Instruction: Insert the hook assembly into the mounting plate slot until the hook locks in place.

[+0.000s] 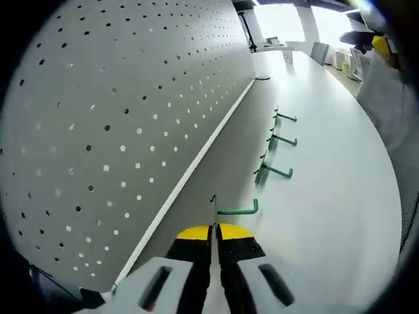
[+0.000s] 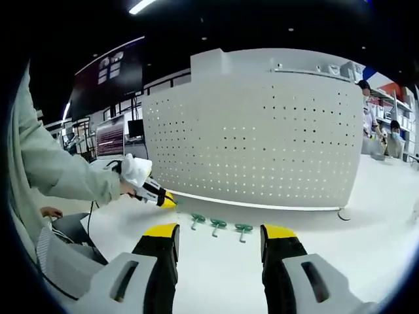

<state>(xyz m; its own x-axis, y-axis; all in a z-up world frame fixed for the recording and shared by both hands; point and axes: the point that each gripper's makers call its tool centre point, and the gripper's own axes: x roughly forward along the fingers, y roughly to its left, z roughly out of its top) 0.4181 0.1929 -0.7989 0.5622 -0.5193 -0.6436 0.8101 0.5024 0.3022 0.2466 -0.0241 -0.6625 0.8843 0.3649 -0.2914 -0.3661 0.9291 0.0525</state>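
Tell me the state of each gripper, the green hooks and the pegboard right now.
Left gripper: fingers shut on a green hook.
Right gripper: fingers open, holding nothing.
Three other hooks: lying loose on the table.
Pegboard: upright, no hooks mounted.

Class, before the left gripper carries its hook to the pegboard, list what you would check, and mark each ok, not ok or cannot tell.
1. Left gripper shut on a green hook: ok.
2. Grip firm enough to push in: cannot tell.
3. Pegboard holes near the hook free: ok.
4. Three spare hooks lie on the table, apart from the held one: ok.
5. Right gripper open and holding nothing, well back from the pegboard: ok.
6. Hook lined up with a hole: not ok, it hangs over the table.
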